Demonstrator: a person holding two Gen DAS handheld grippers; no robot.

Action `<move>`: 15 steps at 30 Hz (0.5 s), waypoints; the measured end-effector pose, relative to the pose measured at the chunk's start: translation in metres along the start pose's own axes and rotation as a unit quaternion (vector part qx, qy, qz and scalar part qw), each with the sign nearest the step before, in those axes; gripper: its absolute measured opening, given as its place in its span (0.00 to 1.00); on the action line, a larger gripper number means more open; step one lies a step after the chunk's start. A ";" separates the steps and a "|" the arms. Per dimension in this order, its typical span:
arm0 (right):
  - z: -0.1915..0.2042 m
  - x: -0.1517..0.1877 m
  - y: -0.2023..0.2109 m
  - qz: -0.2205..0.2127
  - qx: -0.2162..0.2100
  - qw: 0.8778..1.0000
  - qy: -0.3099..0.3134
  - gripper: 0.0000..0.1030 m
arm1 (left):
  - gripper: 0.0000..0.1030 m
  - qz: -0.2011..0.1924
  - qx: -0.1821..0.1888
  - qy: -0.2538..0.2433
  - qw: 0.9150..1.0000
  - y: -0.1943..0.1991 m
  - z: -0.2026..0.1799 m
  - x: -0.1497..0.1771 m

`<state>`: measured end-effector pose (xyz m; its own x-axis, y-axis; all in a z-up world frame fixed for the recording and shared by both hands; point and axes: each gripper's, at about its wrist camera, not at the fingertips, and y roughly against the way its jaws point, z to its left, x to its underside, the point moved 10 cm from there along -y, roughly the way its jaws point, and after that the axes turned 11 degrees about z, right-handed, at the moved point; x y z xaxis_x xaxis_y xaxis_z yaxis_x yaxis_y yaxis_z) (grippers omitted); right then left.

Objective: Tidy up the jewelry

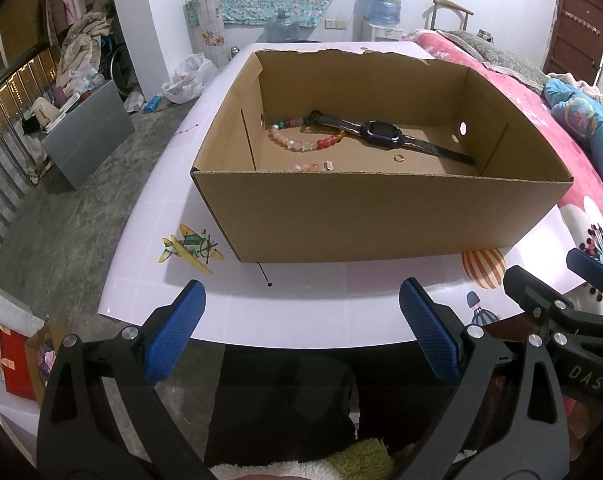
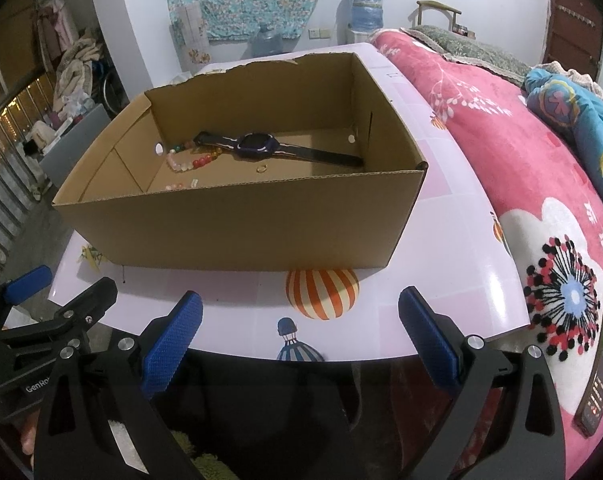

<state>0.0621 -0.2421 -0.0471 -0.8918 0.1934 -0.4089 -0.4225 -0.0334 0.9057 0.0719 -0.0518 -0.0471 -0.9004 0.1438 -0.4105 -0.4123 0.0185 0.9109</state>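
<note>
Left gripper [image 1: 301,332]: nearest, spread wide and holding nothing, hanging off the near table edge, likely parked clear of the box.
Right gripper [image 2: 299,336]: just beside it to the right, likewise spread and holding nothing, aimed at the box's near wall.
Table [image 1: 341,296]: pale, printed with cartoon planes and balloons, carrying the box.
Box [image 1: 381,216]: open-topped cardboard, serving as the collecting place.
Bead bracelet [image 1: 301,140]: lying far left on the box floor.
Loose beads [image 1: 306,167]: left, near the front wall.
Ring [image 1: 399,157]: small, mid-floor.
Watch [image 1: 382,133]: stretched flat across the far side, strap end over the bracelet.
Progress: judged nearly complete, all jewelry seen lying inside.
</note>
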 end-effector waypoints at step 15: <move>0.000 0.000 0.000 -0.001 -0.002 1.000 -0.001 0.93 | 0.91 -0.003 -0.001 0.002 1.000 0.004 0.001 0.000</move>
<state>0.0622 -0.2418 -0.0466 -0.8911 0.1948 -0.4099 -0.4242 -0.0364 0.9048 0.0708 -0.0513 -0.0435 -0.8982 0.1391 -0.4170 -0.4189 0.0171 0.9079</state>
